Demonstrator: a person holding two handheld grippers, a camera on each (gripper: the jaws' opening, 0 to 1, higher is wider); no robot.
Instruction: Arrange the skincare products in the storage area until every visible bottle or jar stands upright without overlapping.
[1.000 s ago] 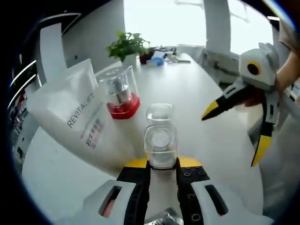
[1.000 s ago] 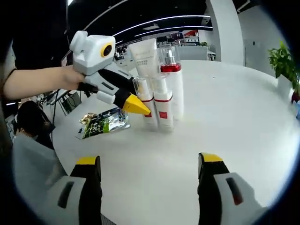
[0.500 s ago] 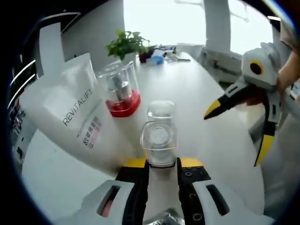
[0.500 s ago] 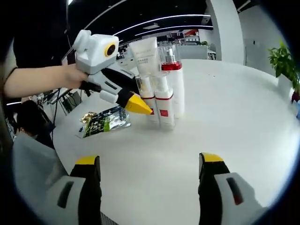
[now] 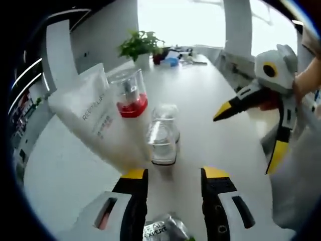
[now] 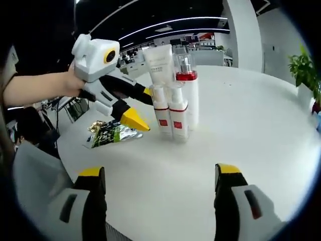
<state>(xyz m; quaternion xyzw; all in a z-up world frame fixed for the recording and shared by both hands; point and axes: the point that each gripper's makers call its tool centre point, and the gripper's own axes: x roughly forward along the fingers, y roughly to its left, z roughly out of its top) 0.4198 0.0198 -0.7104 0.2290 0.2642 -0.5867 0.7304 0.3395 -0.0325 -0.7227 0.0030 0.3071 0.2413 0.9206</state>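
Several skincare products stand upright in a tight group on the white table [image 6: 251,125]. They are a white Revitalift tube [image 5: 95,118] [image 6: 158,59], a tall pump bottle with a red band [image 5: 129,95] [image 6: 186,90], and two small clear-capped bottles with red labels [image 5: 163,134] [image 6: 162,111] [image 6: 179,113]. My left gripper [image 5: 174,173] [image 6: 139,106] stands open just short of the nearer small bottle, with its jaws on either side and apart from it. My right gripper [image 6: 160,173] [image 5: 248,135] is open over bare table, well away from the group.
A green and silver foil sachet [image 6: 113,133] [image 5: 165,231] lies flat on the table beside the bottles, under my left gripper. A potted plant [image 5: 140,46] [image 6: 301,65] and small clutter sit at the far end. A person's hand [image 6: 70,83] holds the left gripper.
My left gripper was shut on the nearer small bottle; it has opened, let the bottle go standing, and drawn back slightly. The right gripper has barely moved.
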